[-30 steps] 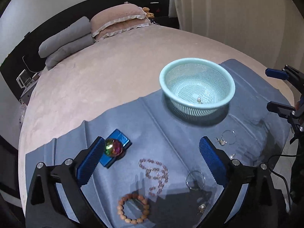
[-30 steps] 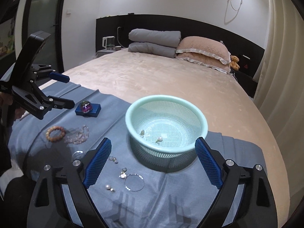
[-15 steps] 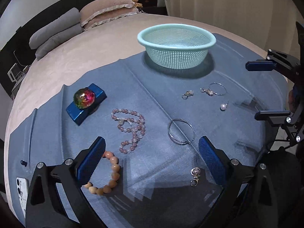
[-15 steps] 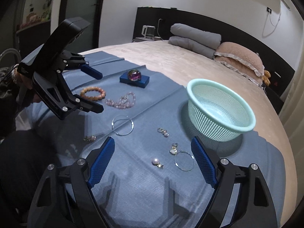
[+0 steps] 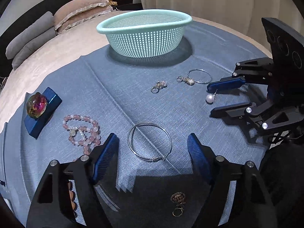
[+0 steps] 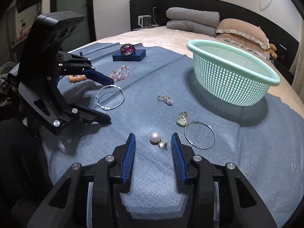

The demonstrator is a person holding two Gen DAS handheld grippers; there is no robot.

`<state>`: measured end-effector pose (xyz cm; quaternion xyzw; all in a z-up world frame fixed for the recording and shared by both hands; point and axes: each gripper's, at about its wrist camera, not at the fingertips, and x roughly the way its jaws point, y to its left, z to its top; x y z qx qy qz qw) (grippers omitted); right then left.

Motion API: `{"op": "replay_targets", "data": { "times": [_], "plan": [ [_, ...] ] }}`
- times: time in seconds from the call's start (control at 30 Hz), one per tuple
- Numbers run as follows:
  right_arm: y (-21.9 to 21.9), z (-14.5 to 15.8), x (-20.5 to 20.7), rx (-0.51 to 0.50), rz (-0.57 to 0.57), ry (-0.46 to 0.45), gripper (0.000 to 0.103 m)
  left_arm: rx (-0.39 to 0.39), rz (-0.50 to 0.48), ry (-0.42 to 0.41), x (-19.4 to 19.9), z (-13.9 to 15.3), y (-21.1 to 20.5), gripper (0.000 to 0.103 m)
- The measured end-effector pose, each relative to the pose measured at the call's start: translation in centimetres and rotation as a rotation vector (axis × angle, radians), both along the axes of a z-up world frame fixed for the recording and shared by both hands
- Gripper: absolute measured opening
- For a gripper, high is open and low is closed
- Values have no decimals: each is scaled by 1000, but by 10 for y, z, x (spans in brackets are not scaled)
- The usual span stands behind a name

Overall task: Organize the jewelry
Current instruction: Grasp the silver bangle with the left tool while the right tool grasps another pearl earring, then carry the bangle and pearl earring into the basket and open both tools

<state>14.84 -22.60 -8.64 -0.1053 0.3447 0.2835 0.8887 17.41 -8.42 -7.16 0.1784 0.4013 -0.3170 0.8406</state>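
Jewelry lies on a blue cloth (image 5: 117,87) on the bed. My left gripper (image 5: 153,144) is open, low over a silver bangle (image 5: 149,141) that sits between its fingers. My right gripper (image 6: 153,142) is open around a pearl earring (image 6: 154,137), which also shows in the left wrist view (image 5: 210,98). A mint mesh basket (image 5: 144,36) stands at the far side. A pink bead bracelet (image 5: 81,131), a hoop earring (image 6: 199,136), small gold charms (image 6: 165,99) and a gold pendant (image 5: 178,199) lie around.
A blue box with an iridescent stone (image 5: 38,110) sits at the left. An orange bead bracelet (image 6: 77,77) lies behind my left gripper. Pillows (image 5: 81,9) and folded grey bedding (image 6: 191,21) are at the bed's head. A curtain (image 5: 218,3) hangs to the right.
Both grippers have dropped low to the cloth and moved forward. The left now straddles the silver bangle; the right has narrowed around the pearl earring.
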Motion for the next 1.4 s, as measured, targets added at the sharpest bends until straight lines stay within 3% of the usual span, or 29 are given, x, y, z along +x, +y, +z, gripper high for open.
{"op": "replay_targets", "data": {
  "times": [0.13, 0.27, 1.03, 1.4],
  "plan": [
    [-3, -1, 5, 28, 6, 23, 31, -17, -6, -6, 0, -1, -1, 61],
    [-8, -1, 8, 57, 1, 43, 16, -29, -13, -4, -1, 0, -1, 45],
    [-3, 11, -23, -33, -19, 50, 11, -10, 73, 14, -37, 19, 20, 45],
    [-9, 51, -61, -49, -14, -56, 11, 28, 74, -61, -77, 48, 28, 45]
  ]
}}
